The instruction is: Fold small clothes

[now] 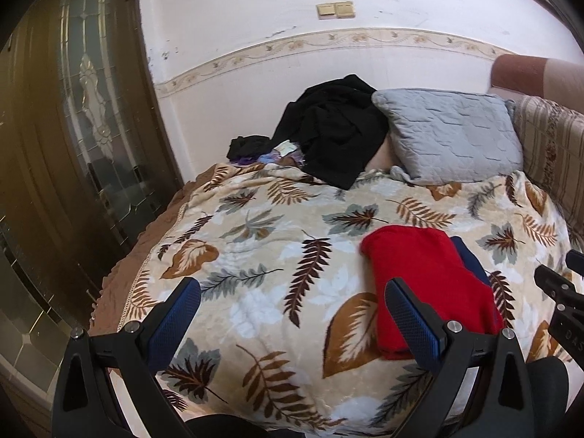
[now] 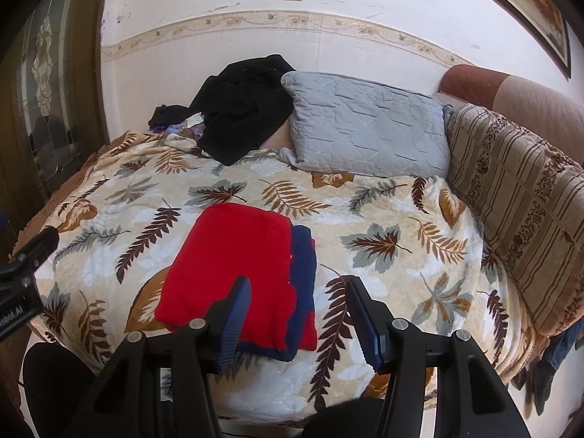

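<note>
While both grippers hang over the bed with jaws apart and gripping nothing, the left gripper (image 1: 292, 314) sits at 9 o'clock of the folded red garment (image 2: 233, 273); the right gripper (image 2: 299, 314) hovers at its 5 o'clock corner. A blue garment (image 2: 304, 255) lies beneath on the leaf-print blanket (image 2: 383, 219).

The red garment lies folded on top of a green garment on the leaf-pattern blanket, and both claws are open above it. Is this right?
Not fully. The garment under the red garment is dark blue, not green; the right wrist view shows its edge along the red one's right side. The rest holds: both lie on the leaf-pattern blanket, and the left claw and right claw are open.
</note>
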`<control>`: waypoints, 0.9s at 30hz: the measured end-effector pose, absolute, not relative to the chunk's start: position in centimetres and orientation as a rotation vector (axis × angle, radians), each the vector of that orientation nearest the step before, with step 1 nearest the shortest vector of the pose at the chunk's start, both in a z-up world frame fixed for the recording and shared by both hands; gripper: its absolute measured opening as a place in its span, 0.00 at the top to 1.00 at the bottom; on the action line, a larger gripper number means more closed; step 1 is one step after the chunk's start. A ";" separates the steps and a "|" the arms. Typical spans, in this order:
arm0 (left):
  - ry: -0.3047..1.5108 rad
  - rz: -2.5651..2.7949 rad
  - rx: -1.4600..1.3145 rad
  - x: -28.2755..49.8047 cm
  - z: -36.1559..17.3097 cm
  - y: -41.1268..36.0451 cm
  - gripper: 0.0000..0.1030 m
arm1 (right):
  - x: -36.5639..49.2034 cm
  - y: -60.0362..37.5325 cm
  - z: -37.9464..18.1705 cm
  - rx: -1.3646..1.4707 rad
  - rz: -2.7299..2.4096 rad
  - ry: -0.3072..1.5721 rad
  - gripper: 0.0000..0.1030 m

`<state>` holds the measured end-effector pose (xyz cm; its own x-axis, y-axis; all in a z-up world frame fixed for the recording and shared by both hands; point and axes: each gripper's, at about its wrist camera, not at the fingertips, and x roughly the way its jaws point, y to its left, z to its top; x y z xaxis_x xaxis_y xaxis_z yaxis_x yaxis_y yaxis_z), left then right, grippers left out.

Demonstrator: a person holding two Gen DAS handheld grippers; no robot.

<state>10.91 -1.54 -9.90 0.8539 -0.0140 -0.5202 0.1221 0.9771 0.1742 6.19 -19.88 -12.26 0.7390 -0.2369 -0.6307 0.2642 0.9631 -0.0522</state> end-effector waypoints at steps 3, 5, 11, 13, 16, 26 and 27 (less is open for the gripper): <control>0.543 -0.061 0.194 11.1 -9.9 -0.8 0.02 | 6.3 -19.3 -12.2 0.034 -0.275 0.686 0.43; 0.542 -0.057 0.188 11.2 -9.9 -0.4 0.02 | 6.4 -18.9 -12.2 0.028 -0.275 0.686 0.43; 0.545 -0.065 0.183 11.5 -10.0 0.1 0.02 | 6.8 -17.9 -12.2 0.020 -0.275 0.685 0.43; 0.548 -0.073 0.179 11.6 -10.1 0.2 0.02 | 6.9 -17.7 -12.2 0.017 -0.273 0.686 0.43; 0.551 -0.089 0.180 11.6 -10.2 0.4 0.02 | 7.2 -17.3 -12.4 0.011 -0.271 0.690 0.43; 0.561 -0.118 0.190 11.7 -10.8 0.1 0.02 | 8.0 -16.4 -13.0 0.000 -0.259 0.714 0.43; 0.563 -0.118 0.188 11.8 -10.9 0.1 0.02 | 8.1 -16.4 -13.1 0.000 -0.258 0.716 0.43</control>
